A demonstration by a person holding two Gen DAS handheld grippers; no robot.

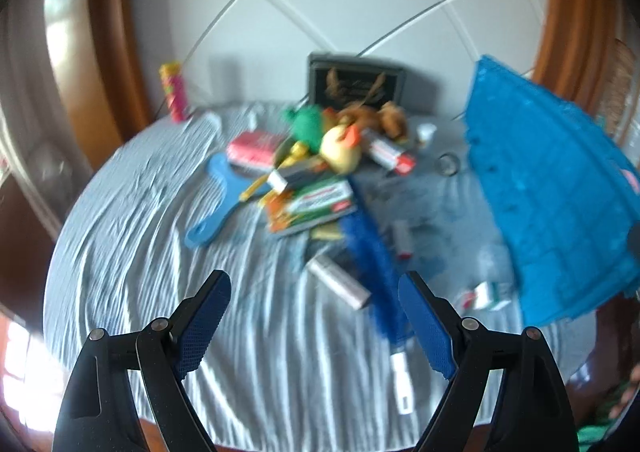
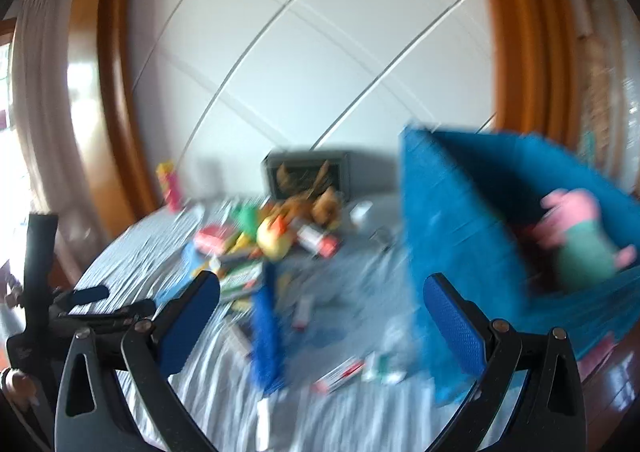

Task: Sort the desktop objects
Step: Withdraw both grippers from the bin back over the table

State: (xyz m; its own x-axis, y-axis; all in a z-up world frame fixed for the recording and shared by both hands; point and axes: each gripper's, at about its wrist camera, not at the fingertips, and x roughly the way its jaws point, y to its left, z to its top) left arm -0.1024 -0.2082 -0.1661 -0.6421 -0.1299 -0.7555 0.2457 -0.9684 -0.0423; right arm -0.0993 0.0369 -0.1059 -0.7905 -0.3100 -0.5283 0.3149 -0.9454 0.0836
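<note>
Blue brush [image 1: 374, 252] points toward camera.

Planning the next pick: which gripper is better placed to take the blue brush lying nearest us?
Left, probably. The blue brush runs up between the open left gripper fingers, its white handle near them. The right gripper, also open, sits beside the blue basket.
</note>
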